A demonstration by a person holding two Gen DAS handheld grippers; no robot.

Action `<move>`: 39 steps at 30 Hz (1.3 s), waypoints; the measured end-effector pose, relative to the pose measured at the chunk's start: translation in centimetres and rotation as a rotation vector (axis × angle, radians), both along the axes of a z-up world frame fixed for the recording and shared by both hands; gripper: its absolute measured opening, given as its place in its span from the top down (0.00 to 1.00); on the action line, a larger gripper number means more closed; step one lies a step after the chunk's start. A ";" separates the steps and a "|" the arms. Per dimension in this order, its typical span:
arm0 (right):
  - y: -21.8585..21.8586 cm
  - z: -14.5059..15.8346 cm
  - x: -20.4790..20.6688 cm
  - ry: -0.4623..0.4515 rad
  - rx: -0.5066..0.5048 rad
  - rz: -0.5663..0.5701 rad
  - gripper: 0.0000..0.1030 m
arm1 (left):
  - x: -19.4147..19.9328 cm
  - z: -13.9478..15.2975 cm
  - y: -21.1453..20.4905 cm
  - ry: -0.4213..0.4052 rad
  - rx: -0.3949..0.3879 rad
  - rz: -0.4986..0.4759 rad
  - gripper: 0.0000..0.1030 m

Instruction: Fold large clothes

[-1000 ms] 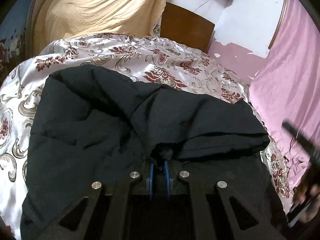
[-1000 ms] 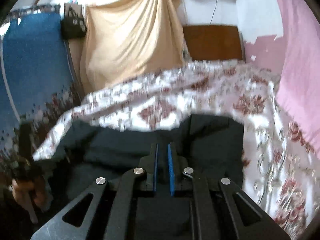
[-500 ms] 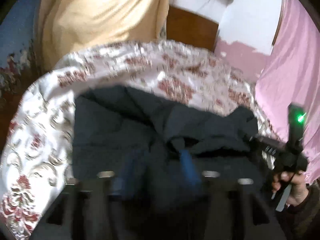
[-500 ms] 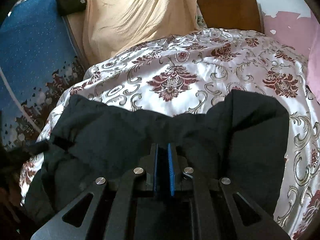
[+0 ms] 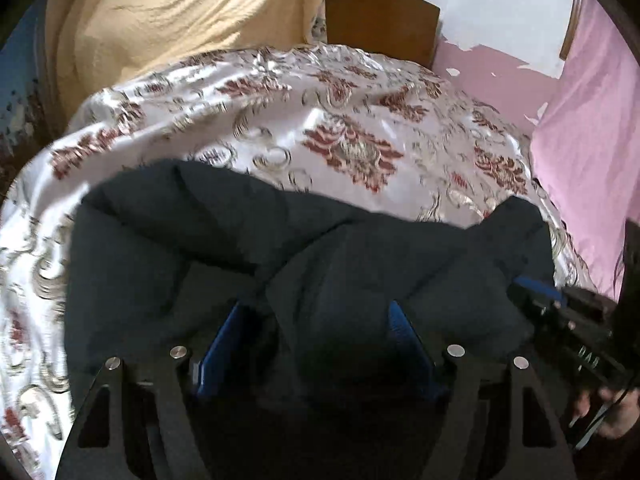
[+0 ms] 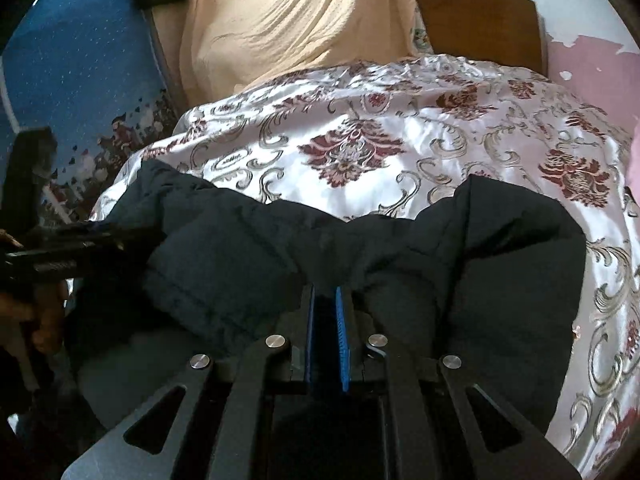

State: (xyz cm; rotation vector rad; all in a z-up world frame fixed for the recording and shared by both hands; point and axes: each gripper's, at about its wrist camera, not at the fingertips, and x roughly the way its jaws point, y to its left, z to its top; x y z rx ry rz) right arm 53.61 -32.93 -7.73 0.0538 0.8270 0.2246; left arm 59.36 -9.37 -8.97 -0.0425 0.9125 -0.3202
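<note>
Right gripper (image 6: 326, 300) sits nearest in its own view, its blue pads pressed close together and pinching a fold of the black garment (image 6: 400, 264) at the garment's near edge. Left gripper (image 5: 316, 320) hangs over the same garment with its blue pads spread wide; a hump of the dark cloth bulges up between them, but the pads (image 5: 218, 344) stand clear of it on both sides and nothing is gripped.

Taking the garment as the landmark: it lies bunched and rumpled on the near part of the floral satin bedspread (image 6: 360, 152), with one thick lobe raised at its right end and a longer padded fold running toward its left end. Just off its left end, in the right wrist view, the other handheld gripper appears as a dark bar with a person's hand (image 6: 40, 312) around its handle. Off the garment's right end, in the left wrist view, the right tool shows the same way, a hand (image 5: 612, 412) curled beneath it.

Beyond the garment the bedspread stretches bare, patterned in maroon and silver scrolls. Farther off than that stands a brown wooden headboard (image 6: 480, 20), with a cream cloth (image 6: 288, 20) draped to its left. Left of the garment hangs a blue patterned cloth (image 6: 80, 68), and to its right a pink curtain (image 5: 592, 128).
</note>
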 end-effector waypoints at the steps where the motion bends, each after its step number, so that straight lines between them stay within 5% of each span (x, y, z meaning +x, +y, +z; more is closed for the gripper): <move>1: 0.1 -0.4 0.3 0.006 -0.008 0.009 0.91 | 0.1 -0.5 0.1 0.003 -0.005 -0.003 0.28; 6: 1.2 -2.4 2.7 0.035 -0.100 0.016 0.91 | 1.4 -3.2 -0.3 0.001 -0.012 0.003 0.28; 12: 0.4 -4.4 6.3 0.103 -0.039 -0.014 0.93 | 4.0 -4.6 -1.2 0.023 0.029 0.027 0.28; 17: 0.1 -5.5 6.5 0.059 -0.004 -0.042 0.97 | 4.1 -5.2 -1.5 -0.027 0.049 0.036 0.28; 21: 0.7 -5.1 4.8 -0.017 -0.032 -0.065 0.96 | 2.5 -4.2 -0.1 -0.087 -0.049 0.034 0.29; 24: 0.2 -3.7 3.0 -0.052 0.000 -0.062 0.87 | 1.7 -3.4 1.4 -0.060 -0.124 0.053 0.27; 26: -0.4 -2.7 1.6 -0.061 0.029 -0.060 0.60 | 1.0 -2.8 2.1 -0.028 -0.144 0.084 0.25; 28: -0.4 -1.8 0.2 -0.069 0.035 -0.054 0.46 | 0.2 -2.2 1.9 -0.014 -0.091 0.107 0.23; 32: -0.5 -0.5 -2.2 -0.069 0.008 -0.064 0.42 | -1.9 -0.9 1.3 -0.015 -0.015 0.129 0.17; 39: -1.1 2.0 -7.7 -0.096 0.031 -0.105 0.33 | -6.9 2.1 2.0 -0.032 -0.018 0.160 0.15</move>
